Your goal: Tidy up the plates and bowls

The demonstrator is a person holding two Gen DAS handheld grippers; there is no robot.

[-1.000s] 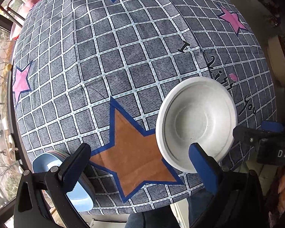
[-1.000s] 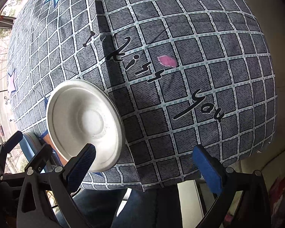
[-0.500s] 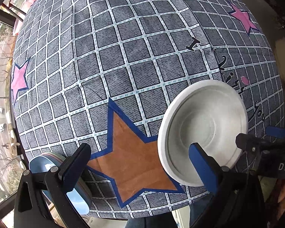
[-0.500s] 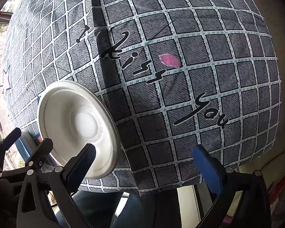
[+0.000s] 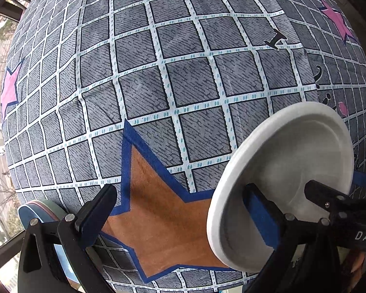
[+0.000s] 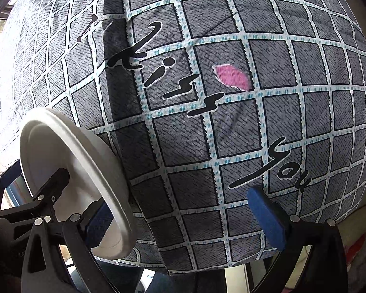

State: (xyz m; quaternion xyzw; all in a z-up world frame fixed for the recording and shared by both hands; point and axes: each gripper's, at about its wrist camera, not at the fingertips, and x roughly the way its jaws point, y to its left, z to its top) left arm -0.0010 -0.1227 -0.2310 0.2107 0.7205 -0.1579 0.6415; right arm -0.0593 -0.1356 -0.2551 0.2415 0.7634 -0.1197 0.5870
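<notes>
The white plate point(image 5: 288, 171) is the thing to watch, tilted up on its edge above the near edge of the worktop's checked cloth point(image 5: 183, 78). In the left wrist view it sits just right of the big orange star point(image 5: 158, 210) printed on that cloth, its hollow face turned toward the camera. The left gripper point(image 5: 180, 217) has its blue-padded fingers point(image 5: 261, 217) spread wide apart, one in front of the plate's lower rim, the other well off to the left near the star's point; nothing is clamped between them. Behind that left finger, at the near-left corner of the cloth, a stack of blue plates point(image 5: 36, 214) peeks out, with a pink edge showing in it.

Over to the right wrist view: the right gripper point(image 6: 185, 217) is spread wide too, its right finger in front of the cloth by the word "you". Its left finger sits right at the plate's point(image 6: 68, 171) rim, and whether it touches I cannot tell. The plate is edge-on here, left of the black "kiss" lettering point(image 6: 168, 83) and the pink patch point(image 6: 231, 77). A black finger of the other gripper crosses the plate's face.
</notes>
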